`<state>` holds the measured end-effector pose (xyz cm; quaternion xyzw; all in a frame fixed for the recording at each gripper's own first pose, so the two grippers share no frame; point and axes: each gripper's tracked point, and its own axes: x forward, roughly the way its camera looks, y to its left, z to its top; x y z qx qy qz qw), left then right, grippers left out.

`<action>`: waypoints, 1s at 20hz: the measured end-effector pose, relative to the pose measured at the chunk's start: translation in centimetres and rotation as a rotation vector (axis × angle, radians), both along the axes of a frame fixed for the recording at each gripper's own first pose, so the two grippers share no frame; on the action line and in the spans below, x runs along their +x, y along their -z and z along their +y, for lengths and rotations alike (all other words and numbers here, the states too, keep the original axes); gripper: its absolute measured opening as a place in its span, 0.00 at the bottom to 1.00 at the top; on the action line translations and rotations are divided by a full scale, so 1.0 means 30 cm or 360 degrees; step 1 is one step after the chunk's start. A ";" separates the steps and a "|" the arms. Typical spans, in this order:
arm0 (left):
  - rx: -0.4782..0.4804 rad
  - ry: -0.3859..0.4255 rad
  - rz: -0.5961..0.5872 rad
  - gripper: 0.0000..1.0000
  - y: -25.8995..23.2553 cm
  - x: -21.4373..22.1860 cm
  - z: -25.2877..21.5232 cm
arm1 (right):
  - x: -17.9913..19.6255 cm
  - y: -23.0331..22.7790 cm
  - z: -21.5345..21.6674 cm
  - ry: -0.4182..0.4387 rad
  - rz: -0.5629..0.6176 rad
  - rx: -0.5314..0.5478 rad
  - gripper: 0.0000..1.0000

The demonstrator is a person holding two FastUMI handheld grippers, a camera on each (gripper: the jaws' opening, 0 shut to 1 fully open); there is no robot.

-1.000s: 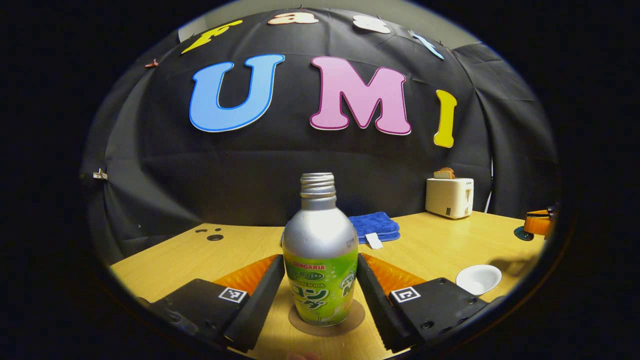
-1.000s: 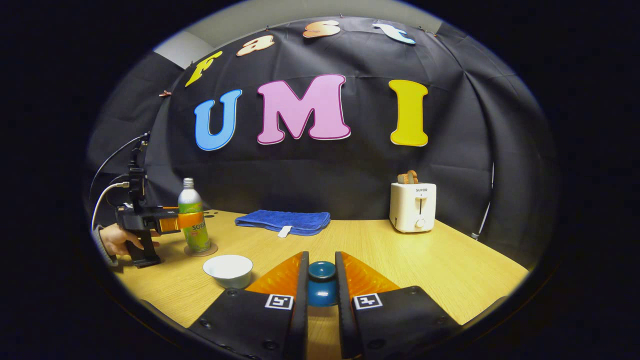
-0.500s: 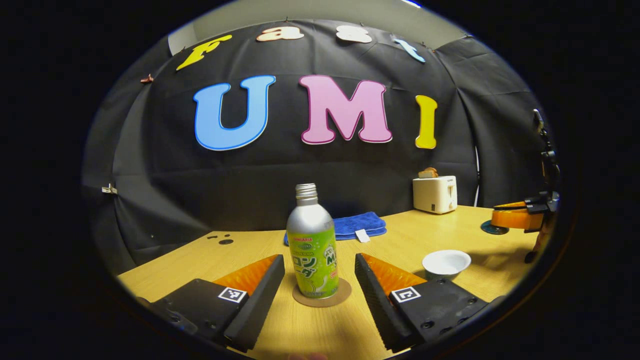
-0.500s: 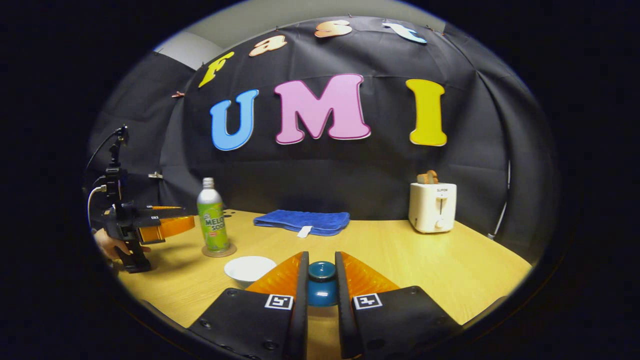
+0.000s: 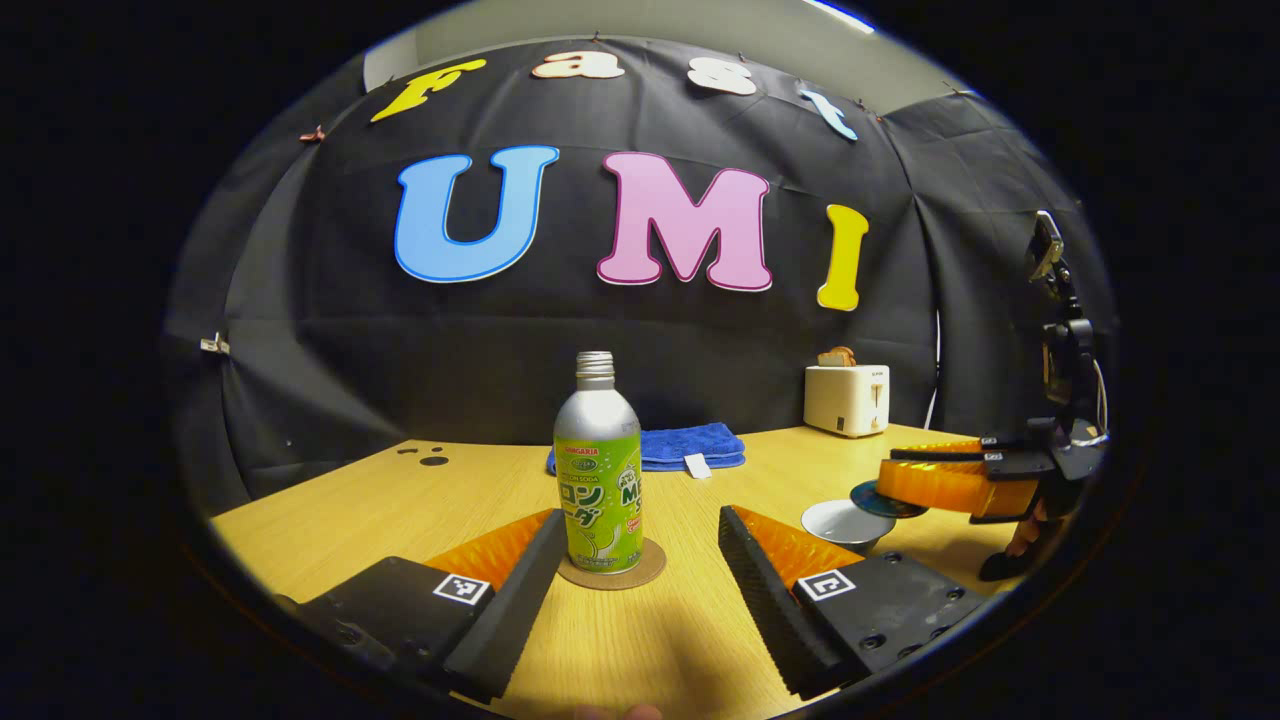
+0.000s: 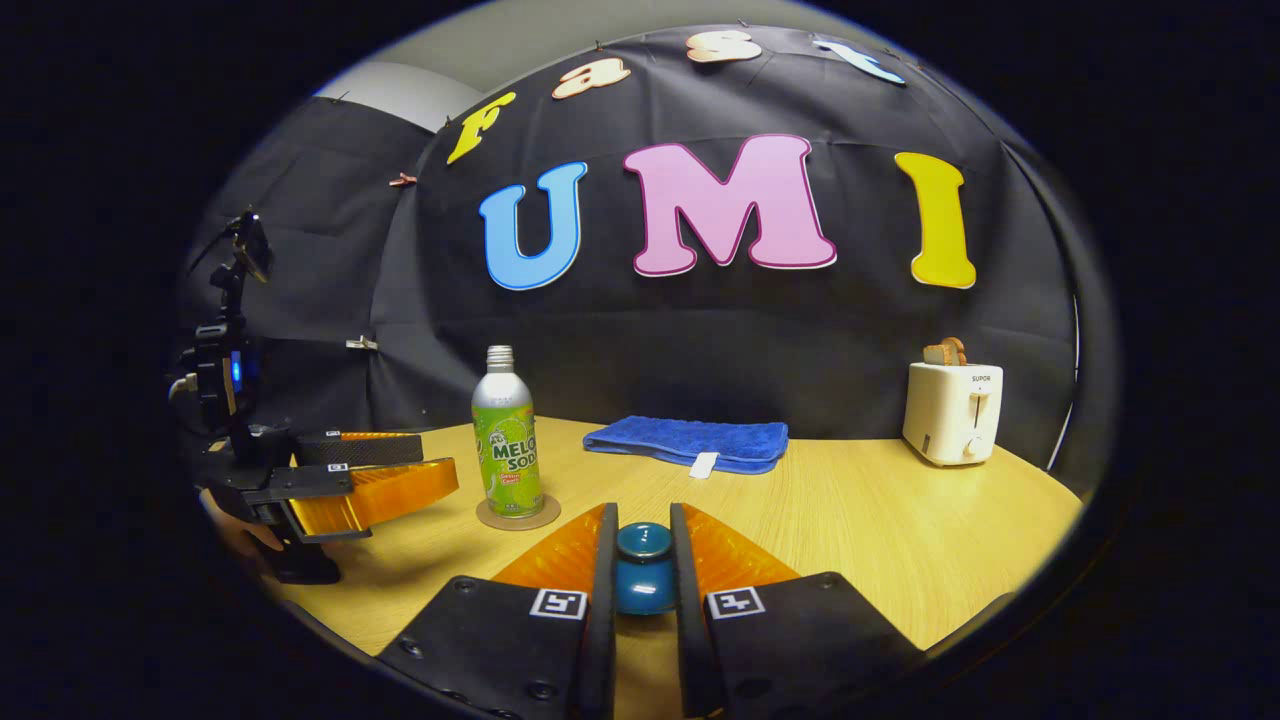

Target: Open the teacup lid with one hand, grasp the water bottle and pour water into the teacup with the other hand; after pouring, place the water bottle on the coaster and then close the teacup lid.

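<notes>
The silver and green water bottle [image 5: 597, 470] stands upright on a round brown coaster [image 5: 640, 572] straight ahead in the left gripper view. My left gripper [image 5: 640, 525] is open, its fingers well apart on either side and short of the bottle. Over to the right, the white teacup [image 5: 840, 522] sits on the table. My right gripper [image 5: 905, 478] holds the dark blue lid [image 5: 880, 500] just above the cup's rim. In the right gripper view, my right gripper [image 6: 643, 530] is shut on the lid's knob [image 6: 644, 585]. Farther left are the bottle [image 6: 507, 450] and the open left gripper [image 6: 435, 462].
A folded blue towel [image 5: 690, 447] lies at the back of the wooden table [image 6: 880, 540]. A white toaster [image 6: 952, 412] with bread in it stands at the back right. A hand shows under the right gripper [image 5: 1025, 535].
My left gripper has drawn back from the bottle, which stays on the coaster. My right gripper has carried the lid leftwards to just over the teacup.
</notes>
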<state>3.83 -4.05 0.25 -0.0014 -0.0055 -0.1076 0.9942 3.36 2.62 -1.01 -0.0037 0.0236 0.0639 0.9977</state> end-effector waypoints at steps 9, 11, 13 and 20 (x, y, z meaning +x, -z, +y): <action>0.0003 -0.0039 0.0004 0.96 0.000 0.004 0.011 | 0.069 0.059 0.011 0.0048 0.0185 -0.0054 0.29; 0.0002 -0.0039 0.0003 0.96 0.002 0.002 0.011 | 0.073 0.072 0.009 0.0057 0.0226 -0.0058 0.29; 0.0003 -0.0039 0.0004 0.96 0.000 0.003 0.012 | 0.077 0.079 0.002 0.0069 0.0246 -0.0053 0.29; 0.0003 -0.0040 0.0003 0.96 0.003 0.004 0.010 | 0.075 0.086 0.004 0.0062 0.0286 -0.0014 0.41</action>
